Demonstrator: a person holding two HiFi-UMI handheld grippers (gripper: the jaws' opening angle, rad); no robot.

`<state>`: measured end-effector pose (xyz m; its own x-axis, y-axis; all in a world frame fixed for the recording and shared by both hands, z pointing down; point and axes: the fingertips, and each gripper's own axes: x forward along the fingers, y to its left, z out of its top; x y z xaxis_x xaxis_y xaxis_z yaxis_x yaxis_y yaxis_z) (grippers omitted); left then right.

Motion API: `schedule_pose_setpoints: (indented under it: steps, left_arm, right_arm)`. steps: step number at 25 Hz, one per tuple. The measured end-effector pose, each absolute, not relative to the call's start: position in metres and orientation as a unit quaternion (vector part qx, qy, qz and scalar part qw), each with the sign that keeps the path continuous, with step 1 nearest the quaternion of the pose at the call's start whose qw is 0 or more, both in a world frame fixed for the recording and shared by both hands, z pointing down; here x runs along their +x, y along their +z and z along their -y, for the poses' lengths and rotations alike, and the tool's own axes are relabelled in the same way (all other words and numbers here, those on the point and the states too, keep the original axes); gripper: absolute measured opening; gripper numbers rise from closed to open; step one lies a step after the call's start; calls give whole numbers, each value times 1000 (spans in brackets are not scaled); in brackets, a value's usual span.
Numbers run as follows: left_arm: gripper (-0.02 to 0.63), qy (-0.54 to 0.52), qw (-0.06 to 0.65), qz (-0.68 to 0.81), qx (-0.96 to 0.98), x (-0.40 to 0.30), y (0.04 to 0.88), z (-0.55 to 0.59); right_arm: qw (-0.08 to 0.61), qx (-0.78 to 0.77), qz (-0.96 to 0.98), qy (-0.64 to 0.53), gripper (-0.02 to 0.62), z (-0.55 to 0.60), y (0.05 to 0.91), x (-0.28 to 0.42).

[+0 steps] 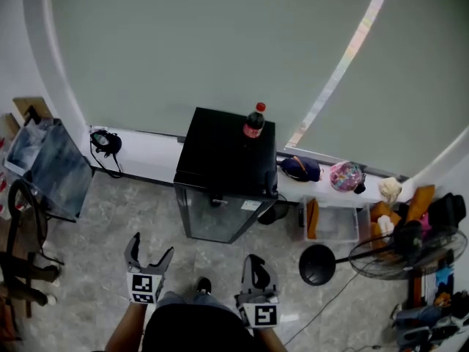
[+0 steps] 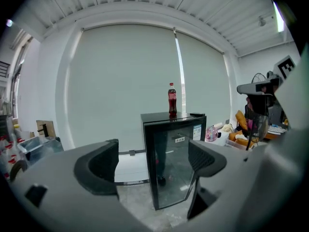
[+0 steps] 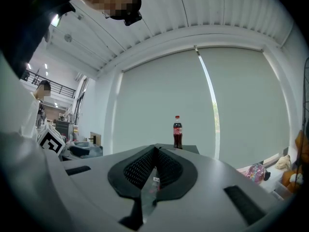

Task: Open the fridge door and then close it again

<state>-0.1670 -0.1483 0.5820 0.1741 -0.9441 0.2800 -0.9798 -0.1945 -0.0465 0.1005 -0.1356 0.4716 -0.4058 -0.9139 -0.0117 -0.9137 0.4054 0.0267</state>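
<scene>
L claw (image 2: 152, 159): apart | R claw (image 3: 155, 151): together | fridge door (image 1: 217, 215) closed

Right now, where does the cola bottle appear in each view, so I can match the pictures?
Head view: bottle just right of centre, upper half, on the far right corner of the fridge top.
Left gripper view: bottle a little above centre, on the fridge top.
Right gripper view: bottle just right of centre, above the closed jaws.
Shared landmark: the bright gap between the blinds, right of the bottle in all three.
</scene>
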Motion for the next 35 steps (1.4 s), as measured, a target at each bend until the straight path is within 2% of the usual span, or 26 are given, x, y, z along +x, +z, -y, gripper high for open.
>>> schedule_pose_setpoints:
  steps: [9, 28, 31, 35]
  left_arm:
    - [448, 156, 140, 576, 790, -169, 651, 216]
    - [434, 242, 191, 496, 811, -166, 785, 331]
    - [415, 253, 199, 487, 812, -163, 798, 344]
    - [354, 265, 202, 480, 811, -160, 806, 357]
  right_arm:
    - [19, 581, 813, -21, 5, 142, 468, 109]
    - [45, 661, 749, -10, 3, 121, 476, 111]
    - [50, 665, 745, -12, 5, 122, 477, 108]
    - [62, 667, 742, -8, 5, 123, 482, 106]
